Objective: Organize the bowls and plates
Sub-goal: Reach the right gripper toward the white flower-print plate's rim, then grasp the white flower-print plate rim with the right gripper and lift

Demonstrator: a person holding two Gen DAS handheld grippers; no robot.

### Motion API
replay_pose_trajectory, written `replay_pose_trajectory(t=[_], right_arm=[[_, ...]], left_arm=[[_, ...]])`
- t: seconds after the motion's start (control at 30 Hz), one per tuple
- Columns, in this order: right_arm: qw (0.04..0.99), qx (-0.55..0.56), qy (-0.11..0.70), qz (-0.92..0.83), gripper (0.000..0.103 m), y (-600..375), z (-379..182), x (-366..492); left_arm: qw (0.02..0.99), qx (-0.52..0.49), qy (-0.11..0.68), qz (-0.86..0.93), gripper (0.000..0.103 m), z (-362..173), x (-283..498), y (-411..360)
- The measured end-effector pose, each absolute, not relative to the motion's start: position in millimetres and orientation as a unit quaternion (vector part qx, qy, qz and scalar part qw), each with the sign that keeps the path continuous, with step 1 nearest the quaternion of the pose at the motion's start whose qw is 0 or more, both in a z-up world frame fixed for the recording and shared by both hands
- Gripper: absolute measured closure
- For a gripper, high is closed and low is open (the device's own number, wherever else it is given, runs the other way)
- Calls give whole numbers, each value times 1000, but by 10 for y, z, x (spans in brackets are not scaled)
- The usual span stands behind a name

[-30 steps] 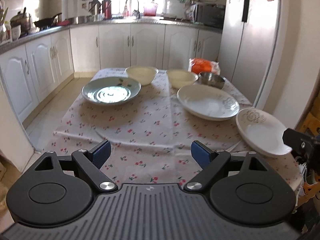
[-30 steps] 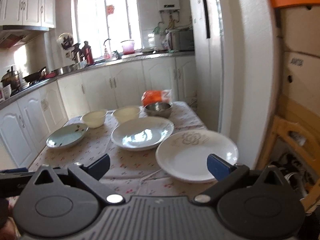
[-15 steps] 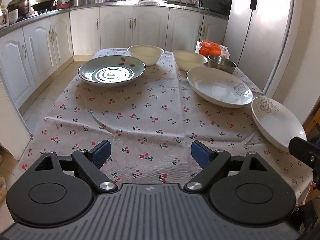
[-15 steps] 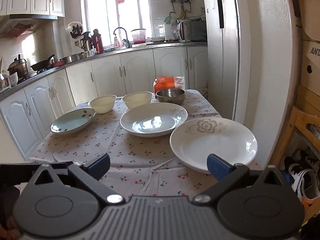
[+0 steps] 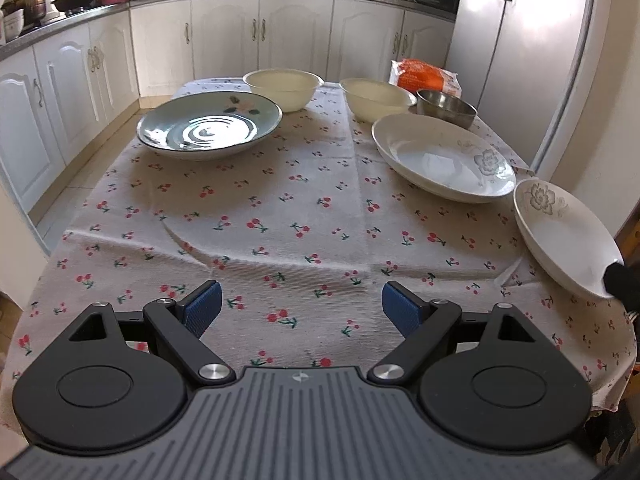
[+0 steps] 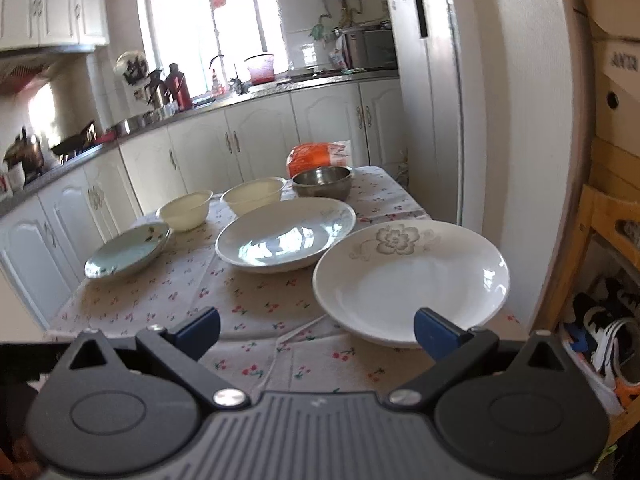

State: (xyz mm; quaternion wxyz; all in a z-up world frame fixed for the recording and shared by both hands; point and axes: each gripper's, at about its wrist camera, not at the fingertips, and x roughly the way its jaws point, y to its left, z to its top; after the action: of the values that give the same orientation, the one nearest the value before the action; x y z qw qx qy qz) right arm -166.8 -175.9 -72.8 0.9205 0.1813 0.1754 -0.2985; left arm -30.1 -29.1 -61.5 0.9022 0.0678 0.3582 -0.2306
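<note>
Both the left gripper (image 5: 301, 307) and right gripper (image 6: 317, 330) are held released. The flowered plate (image 6: 412, 280), just ahead of the right jaws, could be nudged off the table edge (image 6: 400, 364).

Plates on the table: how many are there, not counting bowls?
3. The green plate is at the far left, the middle white plate at the centre right, the near flowered plate at the right edge. None appears hidden.
</note>
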Motion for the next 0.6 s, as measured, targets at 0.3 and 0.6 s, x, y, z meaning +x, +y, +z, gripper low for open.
replay_pose_trajectory(t=[0.3,0.6], right_arm=[[893,285,119,-327,1,-2299,-782,-2091],[860,375,71,-339,1,-2767,-948,-2415]], left_arm=[[885,55,358,-292,0,-611,-292,-600],[858,39,365,-359,0,-712,-272,-997]])
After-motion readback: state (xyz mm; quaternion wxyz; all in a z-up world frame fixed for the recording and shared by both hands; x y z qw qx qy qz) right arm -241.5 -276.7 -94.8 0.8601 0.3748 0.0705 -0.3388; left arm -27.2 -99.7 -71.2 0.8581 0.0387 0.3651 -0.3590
